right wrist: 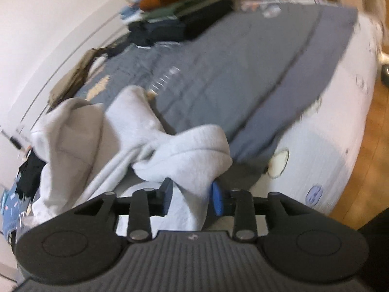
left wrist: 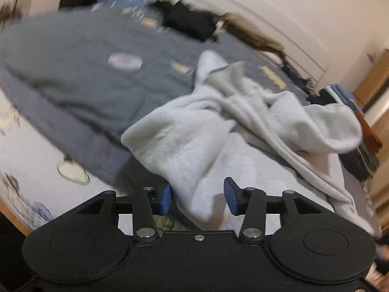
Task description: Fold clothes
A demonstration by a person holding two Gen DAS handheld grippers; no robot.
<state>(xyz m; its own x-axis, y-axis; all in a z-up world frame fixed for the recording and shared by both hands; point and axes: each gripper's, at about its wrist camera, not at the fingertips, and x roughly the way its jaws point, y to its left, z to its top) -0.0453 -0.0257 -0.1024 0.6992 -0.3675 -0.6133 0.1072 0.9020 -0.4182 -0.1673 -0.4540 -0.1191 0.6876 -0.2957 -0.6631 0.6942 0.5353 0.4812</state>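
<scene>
The grey garment (left wrist: 218,126) lies bunched on the bed (left wrist: 73,73), axis unclear. Left tool (left wrist: 198,199) part-open, cloth loose between; right tool (right wrist: 192,194) part-open, pads touching cloth.

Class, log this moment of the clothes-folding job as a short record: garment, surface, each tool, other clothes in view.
garment: light grey sweatshirt, crumpled, not yet folded
surface: bed with grey quilt
left tool: jaws apart, cloth hangs between them; right pad clear of the cloth
right tool: jaws apart, a bunched part of the sweatshirt between them; contact unclear
other clothes: dark stack at the far end of the bed
image quality: motion blur in both views
</scene>
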